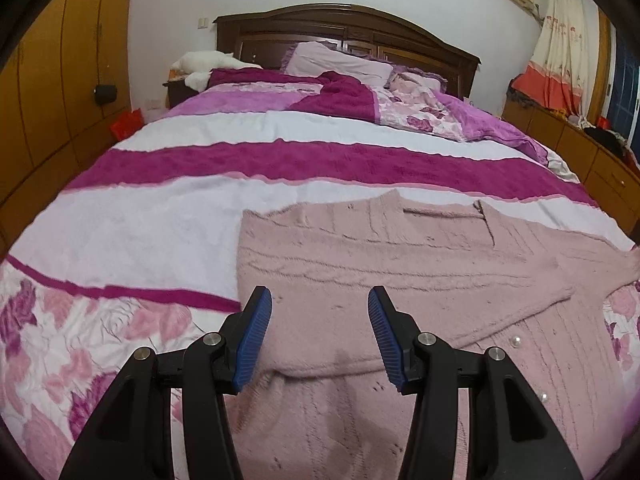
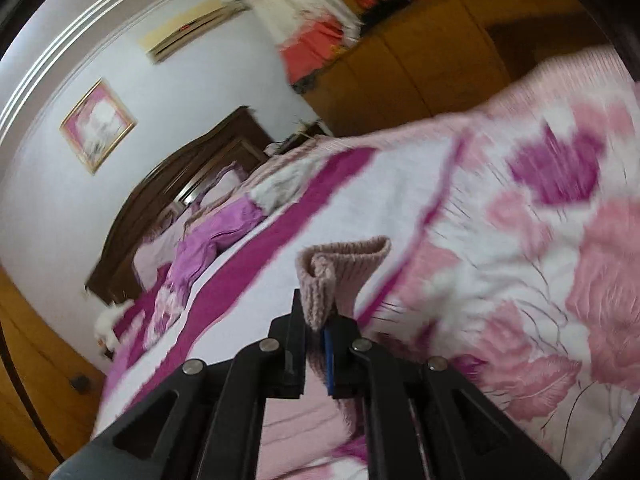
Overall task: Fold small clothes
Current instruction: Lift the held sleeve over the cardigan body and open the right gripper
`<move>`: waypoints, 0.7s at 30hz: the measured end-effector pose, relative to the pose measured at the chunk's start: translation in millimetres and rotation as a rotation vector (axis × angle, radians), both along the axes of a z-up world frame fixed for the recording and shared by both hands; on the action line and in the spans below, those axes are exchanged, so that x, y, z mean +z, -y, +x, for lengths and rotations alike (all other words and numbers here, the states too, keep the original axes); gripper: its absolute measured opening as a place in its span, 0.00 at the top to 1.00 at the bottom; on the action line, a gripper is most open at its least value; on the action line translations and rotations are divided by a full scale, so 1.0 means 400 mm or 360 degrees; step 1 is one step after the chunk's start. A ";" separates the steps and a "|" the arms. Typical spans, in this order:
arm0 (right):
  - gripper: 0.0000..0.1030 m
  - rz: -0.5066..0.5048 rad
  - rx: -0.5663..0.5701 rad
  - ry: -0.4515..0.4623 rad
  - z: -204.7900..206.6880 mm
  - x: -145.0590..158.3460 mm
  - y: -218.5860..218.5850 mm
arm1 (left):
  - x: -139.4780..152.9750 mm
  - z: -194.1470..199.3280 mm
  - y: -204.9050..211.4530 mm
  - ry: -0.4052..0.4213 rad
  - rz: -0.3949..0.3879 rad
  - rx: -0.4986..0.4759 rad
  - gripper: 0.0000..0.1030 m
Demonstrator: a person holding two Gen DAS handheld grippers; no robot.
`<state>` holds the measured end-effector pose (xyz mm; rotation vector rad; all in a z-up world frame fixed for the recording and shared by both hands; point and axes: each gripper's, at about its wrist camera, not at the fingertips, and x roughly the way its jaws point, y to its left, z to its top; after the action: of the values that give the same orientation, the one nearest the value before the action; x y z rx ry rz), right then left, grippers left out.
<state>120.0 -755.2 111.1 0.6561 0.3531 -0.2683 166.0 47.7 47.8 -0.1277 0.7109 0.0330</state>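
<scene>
A pale pink knitted cardigan [image 1: 380, 264] with pearl buttons lies flat on the bed, one sleeve folded across its body. My left gripper [image 1: 320, 304] hovers just above its lower part, open, with nothing between its blue pads [image 1: 252, 340]. In the tilted, blurred right wrist view, my right gripper [image 2: 316, 320] is shut on the ribbed cuff [image 2: 340, 268] of the cardigan's other sleeve, and the cuff sticks up past the fingertips, lifted off the bed.
The bedspread [image 1: 160, 220] has magenta and white stripes and a pink rose print near the front. Pillows [image 1: 340, 64] and a rumpled purple quilt lie by the dark headboard [image 1: 348, 28]. Wooden wardrobes [image 1: 52, 80] line the left, low cabinets [image 1: 580, 140] the right.
</scene>
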 end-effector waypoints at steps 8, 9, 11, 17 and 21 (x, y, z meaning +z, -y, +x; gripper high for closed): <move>0.94 -0.0368 0.0177 -0.0042 0.049 0.211 -0.284 | 0.029 -0.012 -0.061 0.0036 -0.0082 0.0066 0.74; 0.94 -0.0402 0.0193 -0.0044 0.053 0.228 -0.320 | 0.032 -0.016 -0.068 0.0039 -0.0081 0.0078 0.74; 0.94 -0.0453 0.0239 -0.0041 0.065 0.254 -0.399 | 0.036 -0.021 -0.083 0.0038 -0.0081 0.0093 0.74; 0.94 -0.0540 0.0402 -0.0073 0.129 0.273 -0.650 | 0.029 -0.029 -0.130 -0.0010 -0.0159 0.0126 0.74; 0.94 -0.0608 0.0529 -0.0080 0.151 0.259 -0.816 | 0.030 -0.037 -0.145 -0.0017 -0.0152 0.0138 0.74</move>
<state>180.6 -428.8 214.5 0.2091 0.4387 -0.0305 151.2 105.8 59.7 -0.2501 0.7177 0.0829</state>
